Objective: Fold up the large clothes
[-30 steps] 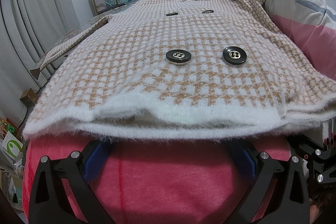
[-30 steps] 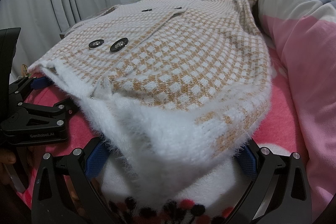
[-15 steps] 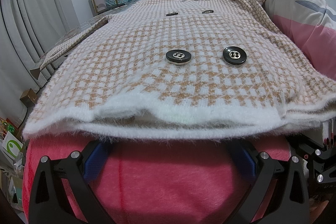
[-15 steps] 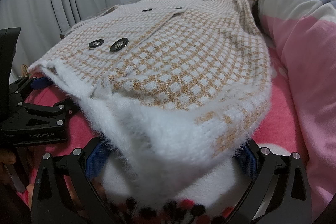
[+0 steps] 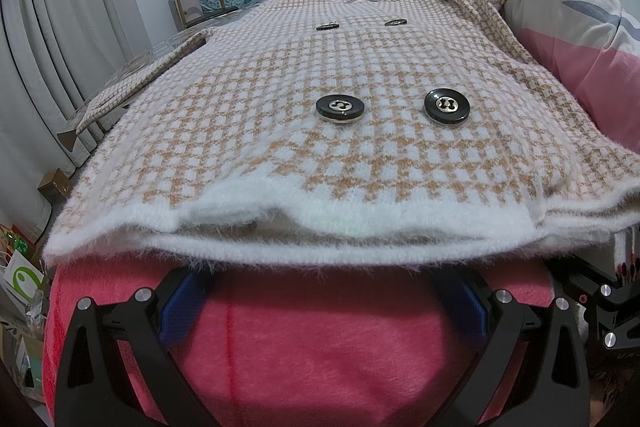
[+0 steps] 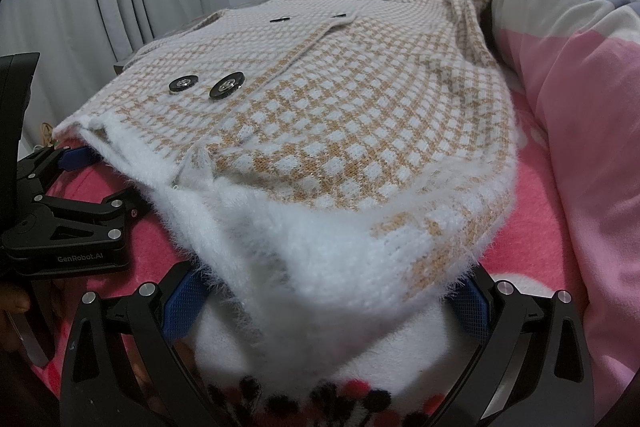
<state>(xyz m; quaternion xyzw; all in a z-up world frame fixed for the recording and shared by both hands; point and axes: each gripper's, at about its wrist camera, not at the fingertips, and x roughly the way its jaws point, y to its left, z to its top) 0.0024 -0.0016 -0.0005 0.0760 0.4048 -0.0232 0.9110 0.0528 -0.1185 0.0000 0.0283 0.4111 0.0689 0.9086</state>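
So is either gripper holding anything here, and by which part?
Nothing is held. Both the left gripper and right gripper are open, poised at the fluffy white hem of the checked coat.

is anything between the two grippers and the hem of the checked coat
Nothing visible does. The left gripper sits open just short of the coat hem, with only pink blanket beneath. The right gripper is open with the fluffy hem already lying between its fingers.
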